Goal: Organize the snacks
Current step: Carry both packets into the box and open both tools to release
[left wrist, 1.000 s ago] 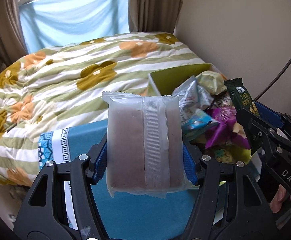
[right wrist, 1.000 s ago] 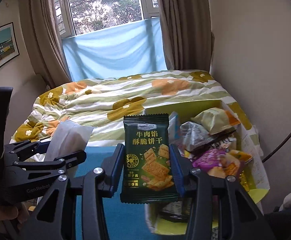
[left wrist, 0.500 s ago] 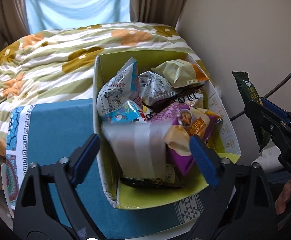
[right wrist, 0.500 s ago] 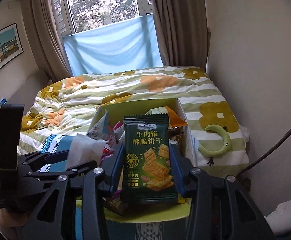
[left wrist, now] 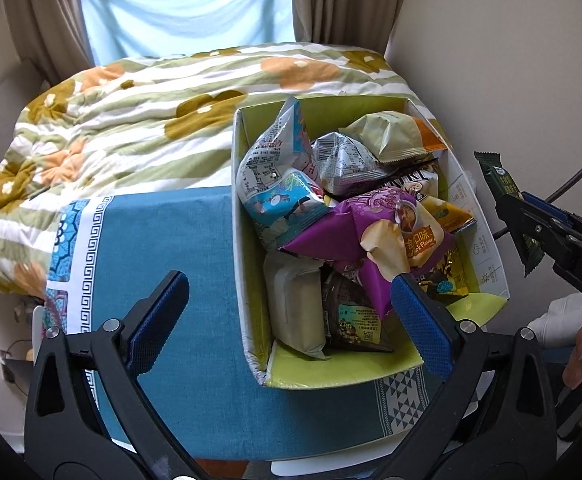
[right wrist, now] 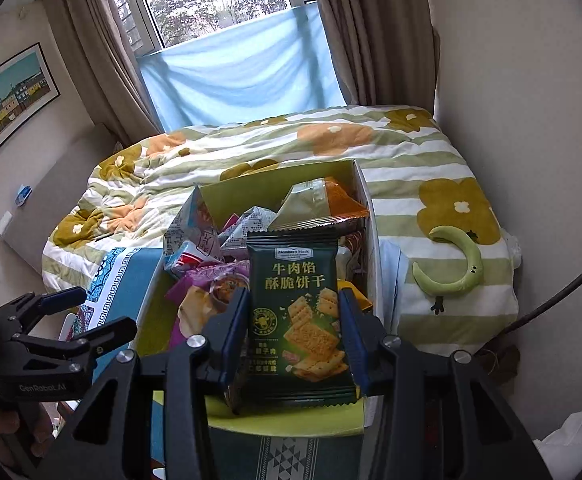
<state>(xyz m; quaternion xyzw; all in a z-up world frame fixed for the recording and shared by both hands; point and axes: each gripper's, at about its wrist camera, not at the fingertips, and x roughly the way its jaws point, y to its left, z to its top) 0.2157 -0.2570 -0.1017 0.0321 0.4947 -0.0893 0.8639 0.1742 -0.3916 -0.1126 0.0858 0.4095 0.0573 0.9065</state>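
A yellow-green cardboard box (left wrist: 236, 216) (right wrist: 283, 190) on a blue cloth holds several snack bags. A pale translucent packet (left wrist: 295, 308) lies in its near left corner. My left gripper (left wrist: 289, 320) hovers over that corner with its jaws wide and still opening; the packet sits below between the fingers, untouched. My right gripper (right wrist: 295, 340) is shut on a dark green cracker packet (right wrist: 297, 304), held upright over the box's near edge. In the left wrist view that right gripper (left wrist: 531, 224) and its packet (left wrist: 501, 184) show beside the box's right wall.
The blue cloth (left wrist: 179, 264) covers a small table against a bed with a striped floral quilt (left wrist: 131, 120). A green crescent plush (right wrist: 459, 268) lies on the bed right of the box. A wall and a dark cable (right wrist: 563, 292) stand close on the right.
My left gripper swung right over the box, opened, and let go of the pale packet, which now lies inside. My right gripper moved over the box, still holding the green packet.
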